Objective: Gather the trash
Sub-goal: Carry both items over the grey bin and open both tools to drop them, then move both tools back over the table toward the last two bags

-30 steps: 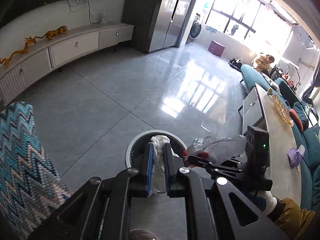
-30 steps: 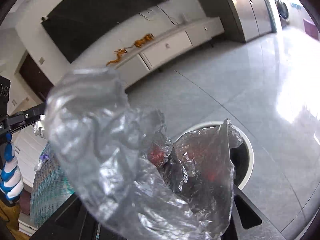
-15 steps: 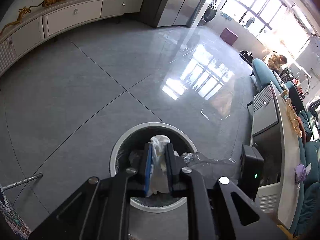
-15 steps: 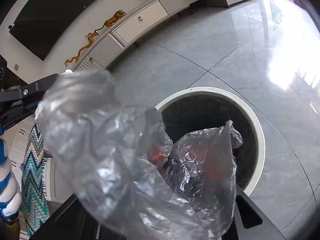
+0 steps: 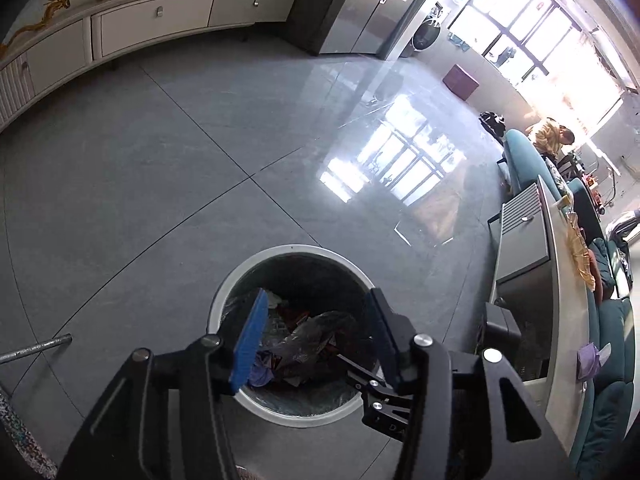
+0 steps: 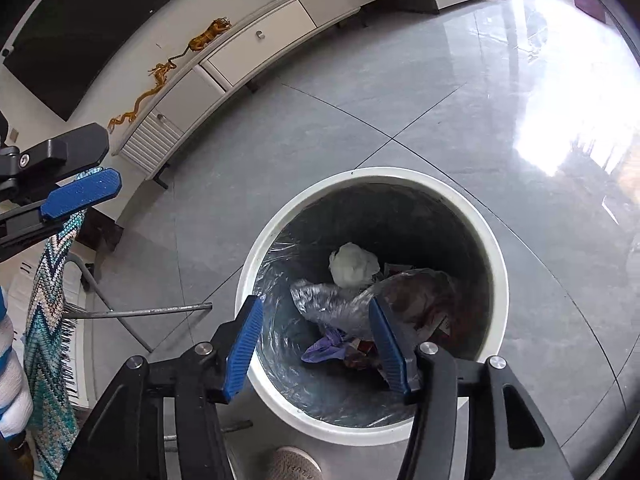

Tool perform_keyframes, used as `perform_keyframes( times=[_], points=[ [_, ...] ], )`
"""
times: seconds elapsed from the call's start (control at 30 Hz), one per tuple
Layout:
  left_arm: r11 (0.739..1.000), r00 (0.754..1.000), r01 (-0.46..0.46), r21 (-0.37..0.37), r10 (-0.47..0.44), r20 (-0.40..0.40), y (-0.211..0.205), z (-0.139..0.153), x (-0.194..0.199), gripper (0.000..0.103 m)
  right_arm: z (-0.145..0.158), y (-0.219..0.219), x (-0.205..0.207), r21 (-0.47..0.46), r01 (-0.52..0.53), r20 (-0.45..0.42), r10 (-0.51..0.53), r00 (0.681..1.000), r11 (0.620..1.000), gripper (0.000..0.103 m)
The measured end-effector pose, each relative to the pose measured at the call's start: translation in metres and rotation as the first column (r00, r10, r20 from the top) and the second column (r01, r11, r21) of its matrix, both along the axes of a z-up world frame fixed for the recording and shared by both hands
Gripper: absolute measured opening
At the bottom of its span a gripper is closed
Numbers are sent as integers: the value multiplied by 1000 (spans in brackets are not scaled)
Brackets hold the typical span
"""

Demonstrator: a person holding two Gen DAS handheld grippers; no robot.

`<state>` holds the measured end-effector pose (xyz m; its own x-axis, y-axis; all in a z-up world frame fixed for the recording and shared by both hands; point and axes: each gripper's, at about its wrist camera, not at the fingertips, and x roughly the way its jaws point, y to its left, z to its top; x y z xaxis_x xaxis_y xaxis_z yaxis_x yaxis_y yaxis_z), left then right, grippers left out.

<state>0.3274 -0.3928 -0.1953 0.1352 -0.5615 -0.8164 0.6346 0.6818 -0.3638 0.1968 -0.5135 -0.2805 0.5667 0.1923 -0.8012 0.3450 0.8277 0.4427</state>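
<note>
- The grey tiled floor is glossy, crossed by thin grout lines, with window glare on it.
- A long cream cabinet with drawers curves along the far wall; golden figurines stand on top.
- The round trash bin has a white rim and a dark inside lined with a thin clear liner; it stands on the floor directly under both tools.
- The left hand-held gripper hangs over the bin mouth with its 2 blue ribbed pads apart and nothing between them; the jaws have just been opening. Half a second ago they pinched a white crumpled tissue.
- The right hand-held gripper also stands apart over the near rim, jaws just opened. The crinkled clear plastic bag that filled its view a moment ago now lies in the bin, its edge against the inner face of the right pad.
- The white tissue wad now rests in the bin, beyond the bag.
- A small purple scrap lies lowest, between the right tool's pads.
</note>
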Motion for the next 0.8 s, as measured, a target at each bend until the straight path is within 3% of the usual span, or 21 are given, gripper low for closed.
perform_keyframes(
  times=[0.17, 0.37, 0.5, 0.67, 0.8],
  points=[
    [1000, 997, -10, -27, 12, 70, 14, 32, -14, 49, 17, 0, -13, -28, 27, 23, -26, 999, 999, 54],
    [1000, 969, -27, -13, 29, 245, 43, 81, -44, 49, 65, 10, -35, -116, 64, 88, -54, 995, 991, 60],
    [999, 928, -52, -17, 55, 369, 71, 116, -69, 49, 107, 21, -51, -199, 91, 134, -65, 989, 976, 65],
    [994, 859, -105, -20, 100, 503, 121, 156, -100, 49, 160, 40, -77, -259, 127, 224, -68, 972, 957, 76],
    [981, 800, -180, -66, 185, 571, 175, 189, -117, 49, 205, 63, -96, -306, 161, 299, -65, 952, 938, 83]
  ],
)
